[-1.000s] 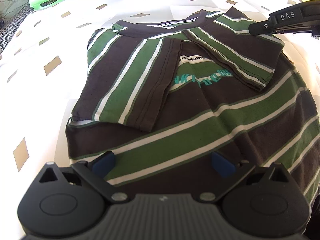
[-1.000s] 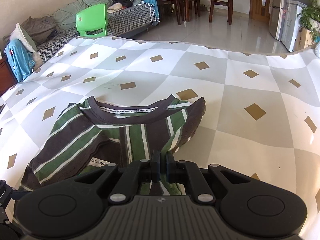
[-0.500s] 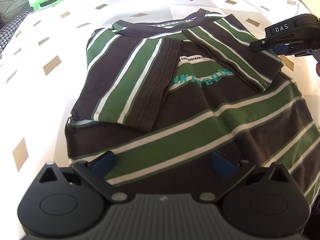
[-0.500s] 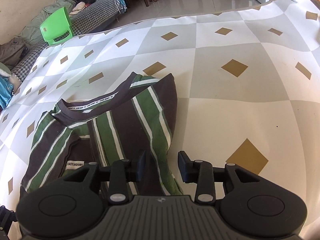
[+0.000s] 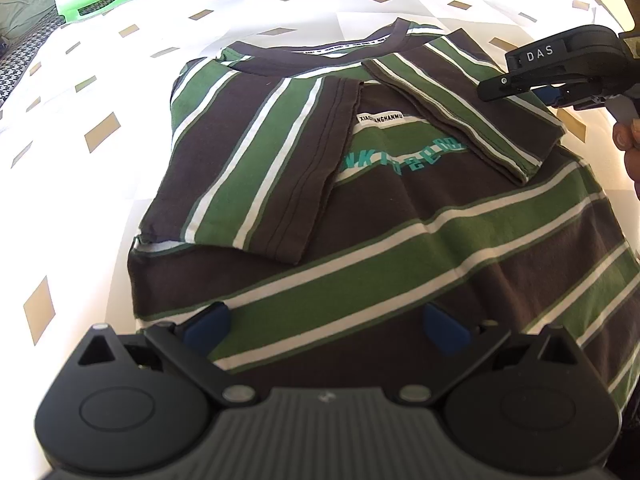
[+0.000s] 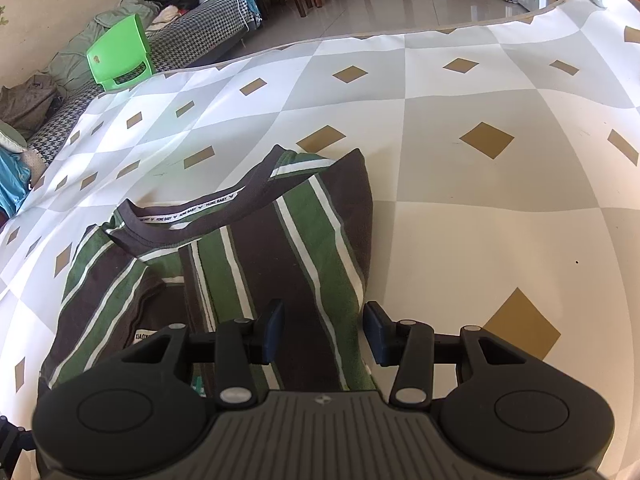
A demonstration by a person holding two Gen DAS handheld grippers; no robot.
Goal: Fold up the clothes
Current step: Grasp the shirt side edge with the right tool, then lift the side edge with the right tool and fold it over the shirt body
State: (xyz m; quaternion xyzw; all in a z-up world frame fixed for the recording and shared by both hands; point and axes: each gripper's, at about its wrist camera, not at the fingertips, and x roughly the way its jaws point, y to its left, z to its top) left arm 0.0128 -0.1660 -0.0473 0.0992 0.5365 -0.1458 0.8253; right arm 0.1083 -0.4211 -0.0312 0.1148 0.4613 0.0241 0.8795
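Patterned cloth (image 6: 480,208), white and grey with gold diamonds, covers the whole work surface; its far edge runs below the tiled floor, with a green chair (image 6: 120,56) past the far-left corner.

Striped T-shirt (image 5: 360,208), brown, green and white, lies flat mid-cloth, collar (image 5: 320,50) toward the far edge, hem toward the near edge. Teal lettering and a white label show on the chest, between the two sleeves.

Left sleeve (image 5: 256,164) folded inward across the chest. Right sleeve (image 5: 472,112) likewise folded in, lying diagonal. Judged: both side folds are laid, so the body is narrowed and ready for a hem-to-collar fold.

Left gripper (image 5: 324,326) held low over the hem near the near-left corner of the shirt, jaws wide apart, nothing between the pads. Probably poised to take the hem.

Right gripper (image 6: 324,332) sits over the right sleeve fold by the shirt's right edge. Its jaws have just been opening and now stand partly apart; fabric lies beneath the gap, not pinched. Reads as a release after laying the sleeve. A person's fingers (image 5: 628,148) show on its handle.
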